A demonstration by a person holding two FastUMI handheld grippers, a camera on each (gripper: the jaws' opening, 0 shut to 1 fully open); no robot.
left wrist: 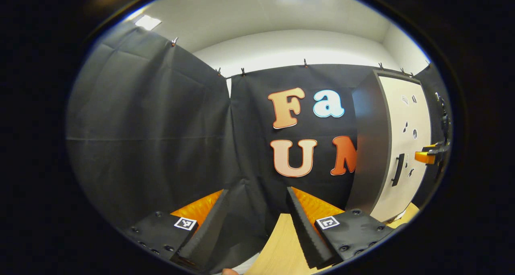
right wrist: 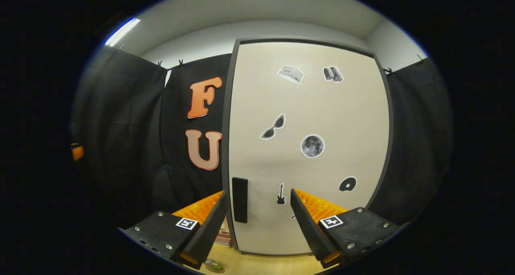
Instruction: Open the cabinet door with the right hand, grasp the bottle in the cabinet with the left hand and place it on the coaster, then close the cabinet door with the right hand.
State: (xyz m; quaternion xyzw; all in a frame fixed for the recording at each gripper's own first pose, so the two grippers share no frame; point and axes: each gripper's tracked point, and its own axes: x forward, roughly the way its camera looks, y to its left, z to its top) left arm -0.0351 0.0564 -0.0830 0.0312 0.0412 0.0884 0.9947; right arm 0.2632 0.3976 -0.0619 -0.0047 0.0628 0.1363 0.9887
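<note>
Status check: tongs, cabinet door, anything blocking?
Both tongs open, empty. Right tongs facing closed cabinet door, lined up on handle. Left tongs idle. Nothing blocking.

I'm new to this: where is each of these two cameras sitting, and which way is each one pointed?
Left gripper view: rides the left tongs, open, facing the booth's black cloth; the cabinet stands off to its right, the right tongs beyond it.
Right gripper view: rides the right tongs, open, facing the closed cabinet door, its handle between the fingers.
Both share the cabinet door, handle and wooden tabletop.
</note>
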